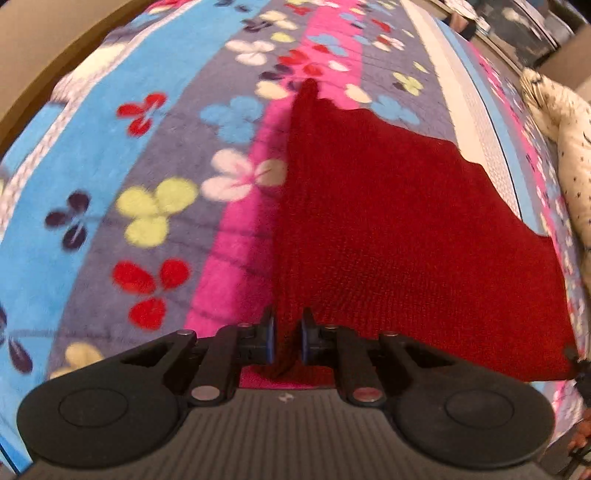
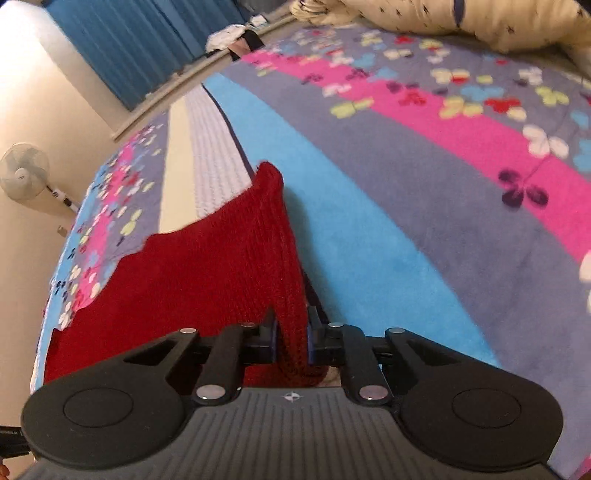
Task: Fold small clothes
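A dark red knitted garment [image 1: 388,221] is held stretched above a flowered blanket. My left gripper [image 1: 287,339] is shut on its left edge, the knit pinched between the blue pads. In the right wrist view the same red garment [image 2: 207,273] spreads to the left, and my right gripper [image 2: 291,341] is shut on its right edge. The far corners of the garment point away from each camera. The part under the grippers is hidden.
The striped blanket [image 1: 155,122] with blue, grey and pink bands and flower prints covers the bed. A cream pillow with dark specks [image 1: 569,147] lies at the far side, also in the right wrist view [image 2: 461,18]. A standing fan [image 2: 24,171] and blue curtains [image 2: 129,40] stand beyond the bed.
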Motion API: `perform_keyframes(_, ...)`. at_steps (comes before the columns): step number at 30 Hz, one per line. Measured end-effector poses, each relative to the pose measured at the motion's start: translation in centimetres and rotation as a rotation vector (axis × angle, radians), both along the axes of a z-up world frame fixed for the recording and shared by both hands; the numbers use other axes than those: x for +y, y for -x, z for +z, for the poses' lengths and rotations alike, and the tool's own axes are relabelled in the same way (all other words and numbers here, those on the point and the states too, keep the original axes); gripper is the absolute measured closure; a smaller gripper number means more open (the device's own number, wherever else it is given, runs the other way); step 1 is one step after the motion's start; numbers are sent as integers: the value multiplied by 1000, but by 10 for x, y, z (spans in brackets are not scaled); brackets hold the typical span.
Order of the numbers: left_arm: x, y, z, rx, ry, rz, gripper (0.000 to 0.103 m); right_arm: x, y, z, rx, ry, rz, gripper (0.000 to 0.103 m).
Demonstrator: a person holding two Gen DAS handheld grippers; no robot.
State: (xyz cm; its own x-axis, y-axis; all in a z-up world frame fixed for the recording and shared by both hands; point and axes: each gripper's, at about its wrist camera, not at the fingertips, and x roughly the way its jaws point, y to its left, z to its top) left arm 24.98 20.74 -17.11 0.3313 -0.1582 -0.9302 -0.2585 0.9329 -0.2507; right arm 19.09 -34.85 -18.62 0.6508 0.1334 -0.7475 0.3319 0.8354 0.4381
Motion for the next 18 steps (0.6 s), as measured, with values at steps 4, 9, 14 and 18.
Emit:
perform_keyframes(4,7,9,-27,40,11,-2,87,-7,8,-17,68,-34,-35,89)
perform_keyframes(9,9,6,-23,67,-63,72,28,2,4,-51,128,52,-28,60)
perform_keyframes(14,-19,40,20,51,-214,-13,5,25,17,-4,159,211,48,40)
perform_keyframes(18,-54,95,58,-30,-312,-94,1,62,69,41,102,202,146,36)
